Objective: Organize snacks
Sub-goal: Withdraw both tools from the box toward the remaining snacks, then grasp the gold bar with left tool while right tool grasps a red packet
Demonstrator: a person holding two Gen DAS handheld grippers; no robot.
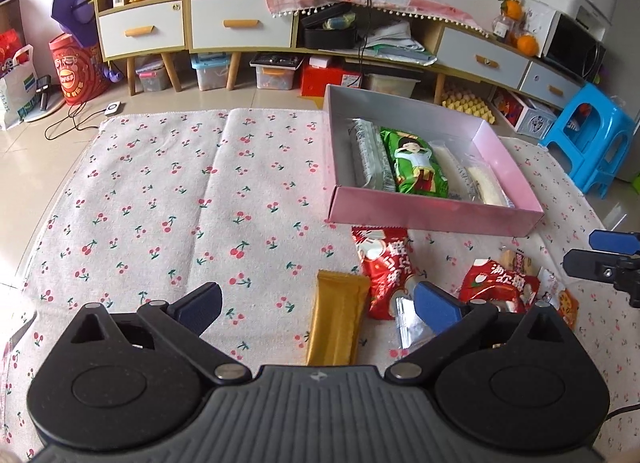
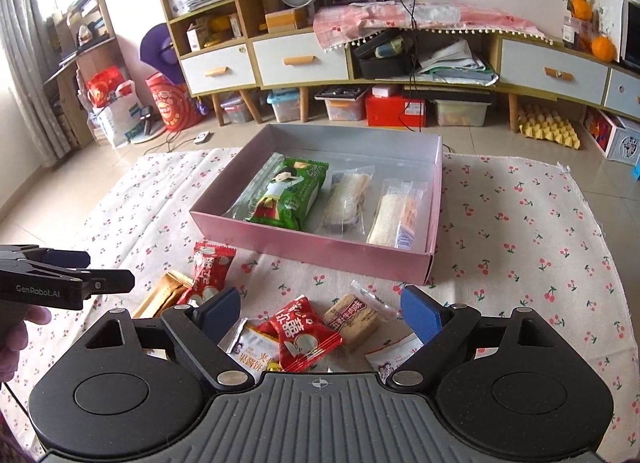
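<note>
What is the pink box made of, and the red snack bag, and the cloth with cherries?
The pink box looks like thin cardboard with a smooth matte finish: flat, stiff walls with folded corners. The red snack bag seems to be glossy plastic film, crinkled, with crimped ends. The cherry cloth looks like soft woven fabric, probably cotton: it has creases and a fuzzy edge.

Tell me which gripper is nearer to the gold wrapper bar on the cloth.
Left. The left gripper hangs open right over the gold wrapper bar, which lies between its fingers. The right gripper is off to the bar's right, over the red packets.
</note>
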